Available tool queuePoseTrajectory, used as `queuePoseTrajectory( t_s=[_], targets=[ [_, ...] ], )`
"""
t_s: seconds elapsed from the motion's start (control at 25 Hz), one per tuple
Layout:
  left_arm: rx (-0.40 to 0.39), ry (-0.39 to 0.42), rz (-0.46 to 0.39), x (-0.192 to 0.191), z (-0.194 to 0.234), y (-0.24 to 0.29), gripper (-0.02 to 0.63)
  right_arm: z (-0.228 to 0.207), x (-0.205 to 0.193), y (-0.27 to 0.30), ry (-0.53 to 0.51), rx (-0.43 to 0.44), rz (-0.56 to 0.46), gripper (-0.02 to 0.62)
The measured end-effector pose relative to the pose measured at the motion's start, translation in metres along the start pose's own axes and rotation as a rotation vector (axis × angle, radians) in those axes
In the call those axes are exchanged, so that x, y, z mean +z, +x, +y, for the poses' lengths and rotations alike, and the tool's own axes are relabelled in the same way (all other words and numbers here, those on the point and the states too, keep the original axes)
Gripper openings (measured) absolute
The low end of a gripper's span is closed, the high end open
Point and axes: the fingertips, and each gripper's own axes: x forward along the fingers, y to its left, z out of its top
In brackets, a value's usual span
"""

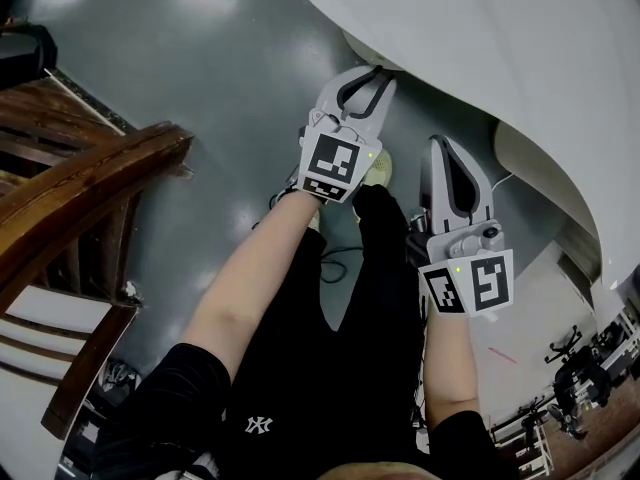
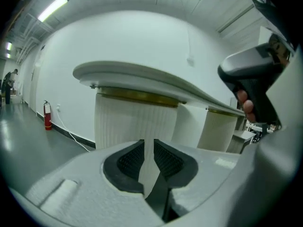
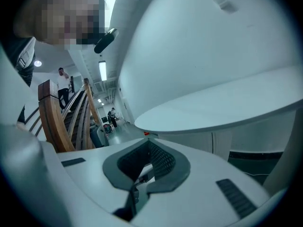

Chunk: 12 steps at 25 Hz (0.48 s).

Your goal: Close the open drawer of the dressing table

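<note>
White dressing table [image 2: 142, 77] is standing beyond the fingertips [image 2: 128, 162]; left gripper [image 1: 383, 74] is gaping empty, right gripper [image 1: 441, 144] pinching together on nothing; no drawer is showing, so closing seems pending.

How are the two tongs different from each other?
In the head view, the left tongs reach farther forward, close to the edge of the white table. The right tongs sit farther back, nearer the person. The left tongs have a clear gap between their jaws, while the right tongs' jaws look almost together at the tips. Both tongs are pale grey, point toward the table and hold nothing.
</note>
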Motion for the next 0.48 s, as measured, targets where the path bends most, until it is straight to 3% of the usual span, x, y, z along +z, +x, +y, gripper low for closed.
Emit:
queuePoseTrajectory(
  t_s=[0.16,0.48],
  targets=[
    [-0.020,-0.020,0.004,0.032,-0.010,-0.040,0.028,0.018,0.022,-0.008,-0.005,-0.014,0.000,0.015],
    [-0.031,0.001,-0.008,0.113,-0.027,-0.117,0.011,0.056,0.065,-0.039,-0.036,-0.025,0.001,0.015]
  ],
)
